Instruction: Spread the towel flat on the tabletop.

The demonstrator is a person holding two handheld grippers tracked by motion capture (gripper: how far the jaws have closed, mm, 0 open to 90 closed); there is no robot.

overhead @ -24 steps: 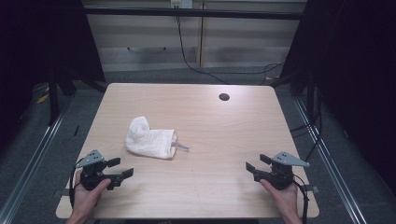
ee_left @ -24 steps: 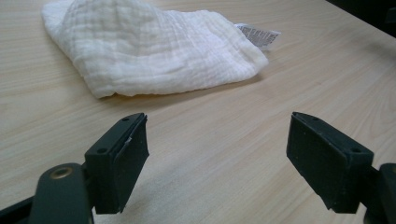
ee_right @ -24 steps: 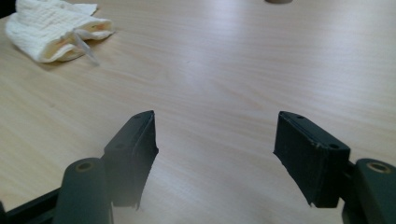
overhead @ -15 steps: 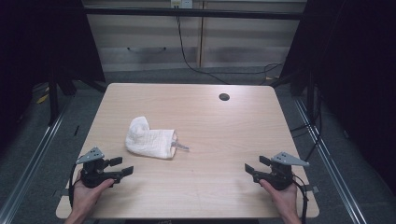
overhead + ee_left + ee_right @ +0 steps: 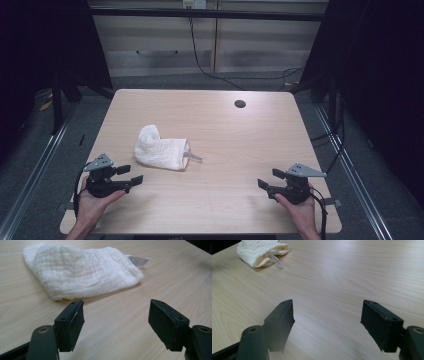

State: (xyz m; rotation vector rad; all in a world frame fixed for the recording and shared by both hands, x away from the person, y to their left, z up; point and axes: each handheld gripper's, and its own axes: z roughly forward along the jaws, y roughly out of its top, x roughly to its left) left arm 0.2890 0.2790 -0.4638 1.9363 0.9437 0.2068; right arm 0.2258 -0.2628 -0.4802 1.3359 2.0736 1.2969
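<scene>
Folded white crinkled-gauze cloth (image 5: 161, 152) lies on the pale wood-grain tabletop (image 5: 235, 145), left of centre, w/ a small printed care tag (image 5: 192, 157) poking out of its right end. Cloth looks soft, loosely bunched, rounded at the far-left end; probably laid flat so either side can be pinched.

Left gripper (image 5: 131, 174) sits near the cloth's front-left, black jaws spread wide, nothing btwn them, aimed at the cloth, likely lined up for a grab. Right gripper (image 5: 268, 180) is well apart, right of the cloth, jaws spread too, empty. Pads (image 5: 75, 322) matte, blocky. Round dark grommet hole (image 5: 240, 104) beyond the cloth, far-right.
</scene>
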